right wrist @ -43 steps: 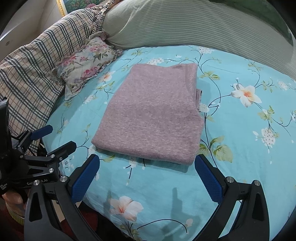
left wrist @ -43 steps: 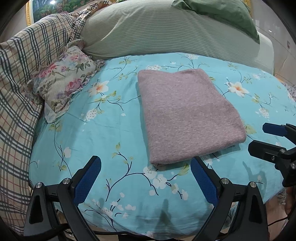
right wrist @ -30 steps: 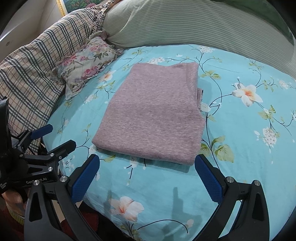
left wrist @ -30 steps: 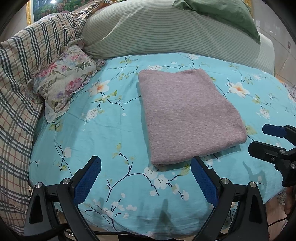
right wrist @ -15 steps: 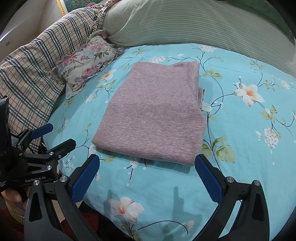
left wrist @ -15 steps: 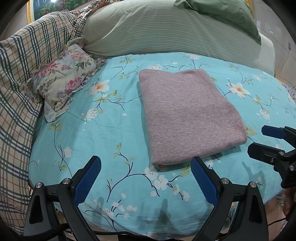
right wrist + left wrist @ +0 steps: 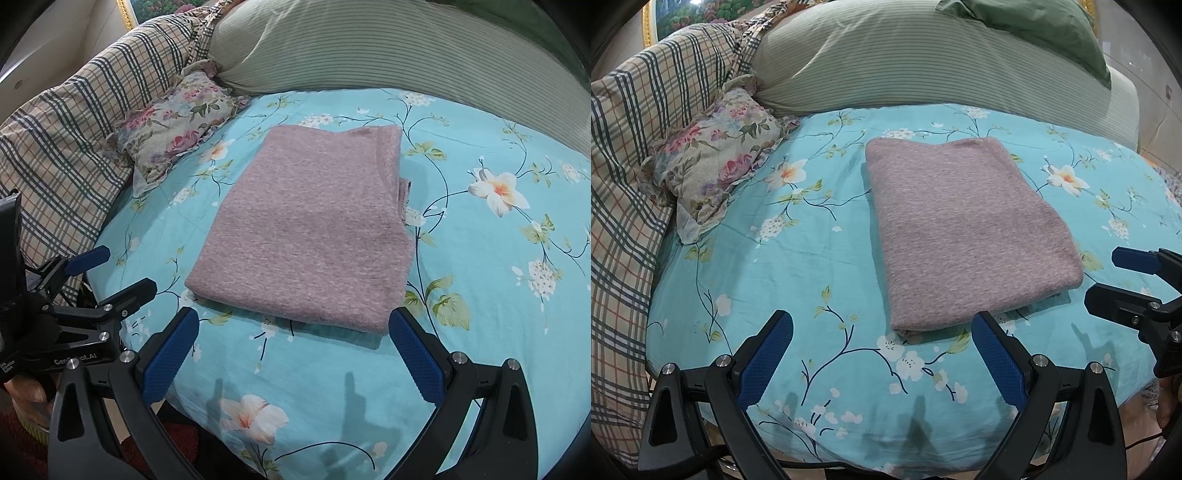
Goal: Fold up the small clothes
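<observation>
Okay, left to right. Plaid quilt [image 7: 631, 184] bunched at the far left, floral cushion [image 7: 716, 166] just beside it, striped green pillow [image 7: 923, 66] across the back of the bed [image 7: 783, 258].

Your left gripper [image 7: 882, 354] hovers off the near edge of the bed, jaws spread wide, nothing between the blue pads [image 7: 764, 358]. It sits just short of the near-left corner of the mauve knit garment [image 7: 960, 229].

The garment lies flat mid-bed as a tidy rectangle, already folded over itself, its thick folded edge facing you. In the right wrist view a bit of lower layer pokes out along its right side [image 7: 404, 192].

Your right gripper [image 7: 295, 358] is likewise wide open and empty, facing the near edge of the garment [image 7: 314, 229], with the left gripper [image 7: 110, 273] visible well off to its side.

Judgement: fold looks close to done; what is left is one more halving or just tidying. For that, bring both grippers down on the two near corners together, pinch all layers, not only the top one, lift low, carry evenly to the far edge, and tuck in that stray bit. Uneven pinches will skew the stack.
</observation>
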Demonstrator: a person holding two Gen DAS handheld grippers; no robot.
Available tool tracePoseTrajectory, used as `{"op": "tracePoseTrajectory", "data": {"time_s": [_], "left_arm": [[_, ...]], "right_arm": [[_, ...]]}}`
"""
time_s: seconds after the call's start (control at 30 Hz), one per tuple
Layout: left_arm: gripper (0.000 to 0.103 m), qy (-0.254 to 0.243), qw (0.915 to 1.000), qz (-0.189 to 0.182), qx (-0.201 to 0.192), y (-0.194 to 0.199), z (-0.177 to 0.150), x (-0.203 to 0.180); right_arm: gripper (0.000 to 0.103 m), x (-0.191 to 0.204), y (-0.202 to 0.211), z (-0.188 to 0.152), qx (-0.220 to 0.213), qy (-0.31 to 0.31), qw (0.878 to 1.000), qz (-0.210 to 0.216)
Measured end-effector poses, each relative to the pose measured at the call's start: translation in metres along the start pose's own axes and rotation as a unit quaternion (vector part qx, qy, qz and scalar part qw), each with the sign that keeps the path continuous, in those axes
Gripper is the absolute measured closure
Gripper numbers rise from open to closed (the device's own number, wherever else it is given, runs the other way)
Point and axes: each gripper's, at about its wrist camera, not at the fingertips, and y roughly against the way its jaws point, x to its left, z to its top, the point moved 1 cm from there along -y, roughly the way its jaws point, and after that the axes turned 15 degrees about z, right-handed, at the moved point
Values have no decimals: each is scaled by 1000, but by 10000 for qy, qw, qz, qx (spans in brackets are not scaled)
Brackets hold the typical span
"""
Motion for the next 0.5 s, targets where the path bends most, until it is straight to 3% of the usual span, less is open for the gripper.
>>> {"op": "tracePoseTrajectory", "data": {"time_s": [0.5], "left_arm": [[5,-45,10000,-83,23,-4,4,-2]], "right_arm": [[1,-6,0,6,-5,3,10000,24]]}}
